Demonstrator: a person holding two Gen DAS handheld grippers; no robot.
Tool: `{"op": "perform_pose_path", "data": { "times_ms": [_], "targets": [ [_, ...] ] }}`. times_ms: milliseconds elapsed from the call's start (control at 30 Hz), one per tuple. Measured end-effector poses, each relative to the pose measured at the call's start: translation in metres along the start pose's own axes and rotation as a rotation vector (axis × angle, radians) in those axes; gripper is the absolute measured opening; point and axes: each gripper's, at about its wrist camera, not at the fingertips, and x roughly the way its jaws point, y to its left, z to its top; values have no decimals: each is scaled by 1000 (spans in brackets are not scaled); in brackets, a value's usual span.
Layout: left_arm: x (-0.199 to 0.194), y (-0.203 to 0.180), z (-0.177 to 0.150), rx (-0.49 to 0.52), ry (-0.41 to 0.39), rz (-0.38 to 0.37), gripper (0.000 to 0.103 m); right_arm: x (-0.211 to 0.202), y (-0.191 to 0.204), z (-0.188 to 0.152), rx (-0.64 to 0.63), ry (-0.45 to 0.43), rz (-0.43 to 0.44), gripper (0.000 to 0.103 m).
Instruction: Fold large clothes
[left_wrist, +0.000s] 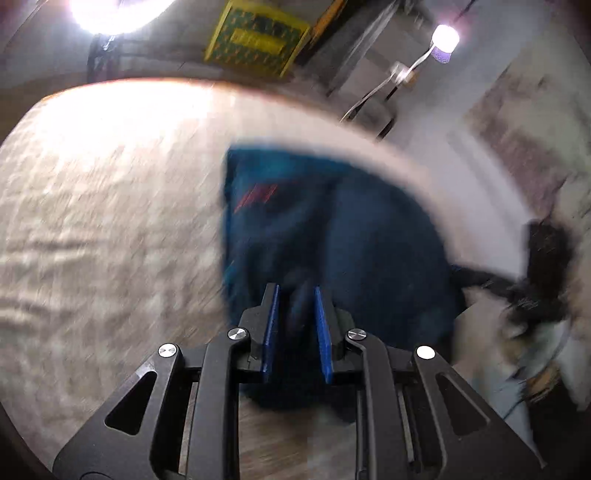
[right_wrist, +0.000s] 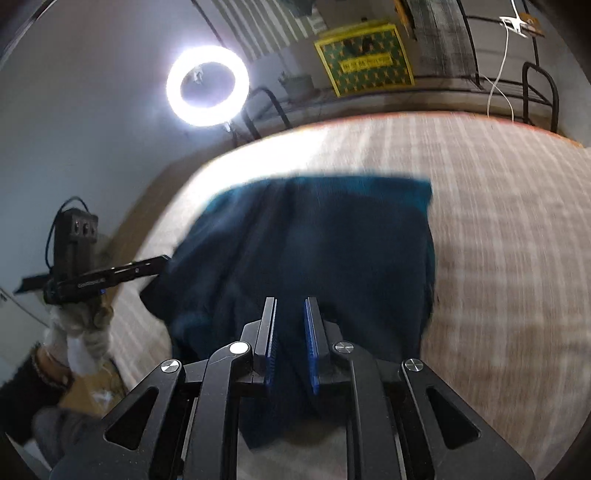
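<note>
Blurred blue garment (left_wrist: 332, 229), edge hidden between fingers (left_wrist: 271, 325).

Both the left hand-held gripper (left_wrist: 295, 291) and right hand-held gripper (right_wrist: 290, 302) angle downward, jaws nearly closed, pinching cloth.

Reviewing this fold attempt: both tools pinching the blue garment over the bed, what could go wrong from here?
1. Both the left tool and the right tool hold only a thin bunch of the blue garment; it could slip out mid-fold.
2. The garment lies near the edge of the bed on the left tool's side and could slide off.
3. Both views are motion-blurred, so the fold line may land crooked.
</note>
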Motion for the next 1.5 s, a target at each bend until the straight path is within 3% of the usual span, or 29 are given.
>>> {"op": "perform_pose_path", "data": {
  "times_ms": [100, 167, 267, 333, 400, 467, 533, 600, 733, 767, 800, 833, 867, 1000, 1100, 1167, 1233, 1333, 1400, 1433, 1467, 1500],
  "targets": [
    [12, 21, -15, -64, 8, -18, 35, 26, -13, -19, -45, 71, -163, 11],
    [6, 27, -16, -115, 13, -41, 35, 21, -22, -20, 14, 58, -132, 11],
    [-10, 22, -21, -57, 5, 9, 35, 2, -17, -21, -10, 50, -163, 14],
    [-26, 23, -24, -70, -20, -6, 34, -9, -15, -22, -27, 44, -166, 14],
    [-41, 31, -23, -131, -58, -64, 34, -22, -17, -25, -1, 18, -146, 22],
    [-49, 44, -20, -213, -76, -119, 42, -33, -23, -30, 58, -15, -123, 53],
    [-46, 49, -13, -263, -76, -153, 51, -38, -32, -36, 136, -40, -85, 67],
    [-37, 52, -5, -285, -53, -169, 51, -37, -43, -41, 212, -43, -27, 67],
    [-7, 59, -1, -394, 22, -254, 51, -19, -60, -46, 309, -26, -12, 67],
    [-2, 57, 0, -394, 32, -279, 45, -12, -65, -45, 333, -18, 6, 63],
    [1, 52, 0, -377, 36, -276, 18, -12, -64, -47, 351, -12, 30, 55],
    [0, 45, 1, -335, 29, -254, 15, -8, -65, -46, 367, 0, 58, 31],
    [-5, 38, 3, -285, 7, -228, 13, -8, -64, -44, 363, 10, 37, 17],
    [-21, 41, 3, -230, -34, -114, 10, -20, -51, -35, 272, 2, -15, 10],
    [2, 44, -4, -178, 16, -40, 11, -6, -53, -40, 251, 29, -58, 10],
    [10, 30, -6, -88, 2, 33, 11, 7, -51, -46, 236, 54, -96, 10],
    [9, 24, -3, -66, 0, 57, 11, -2, -42, -42, 196, 22, -118, 11],
    [-6, 19, 2, -46, -8, 69, 25, -22, -39, -38, 180, 6, -72, 17],
    [-23, 19, 3, -47, -41, 76, 28, -40, -42, -35, 178, -39, -14, 33],
    [-31, 19, 6, -53, -62, 79, 28, -51, -44, -32, 177, -74, 3, 51],
    [-41, 22, 8, -71, -92, 59, 29, -57, -46, -29, 177, -101, 15, 63],
    [-47, 26, 12, -90, -104, 34, 31, -61, -49, -24, 179, -123, 31, 66]
  ]
}}
